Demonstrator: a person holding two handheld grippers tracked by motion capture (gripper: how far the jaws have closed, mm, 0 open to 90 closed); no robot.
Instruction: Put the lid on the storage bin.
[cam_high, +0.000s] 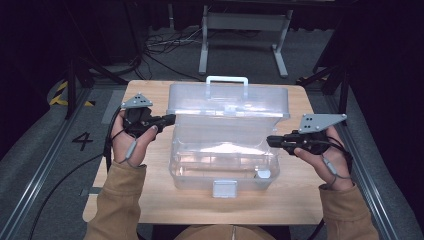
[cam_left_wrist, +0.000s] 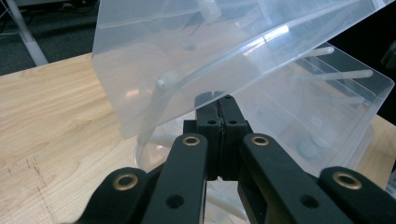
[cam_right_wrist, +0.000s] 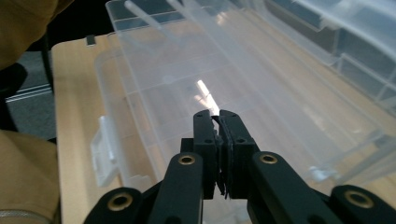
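A clear plastic box (cam_high: 225, 160) stands in the middle of the wooden table (cam_high: 295, 200), its lid (cam_high: 230, 102) raised and tilted back, with a white handle (cam_high: 227, 80) on top. A white latch (cam_high: 224, 188) hangs at the box's front wall. My left gripper (cam_high: 172, 118) is shut, and its tips sit just under the lid's left edge (cam_left_wrist: 187, 56). The pads of my left gripper (cam_left_wrist: 218, 99) meet with nothing between them. My right gripper (cam_high: 269, 140) is shut at the box's right wall. In the right gripper view my right gripper (cam_right_wrist: 215, 114) points across the open box (cam_right_wrist: 196, 79).
A small white round piece (cam_high: 263, 174) lies inside the box near its front right corner. A grey metal stand (cam_high: 245, 30) and loose cables (cam_high: 165, 42) are on the floor behind the table. Metal rails run along both sides.
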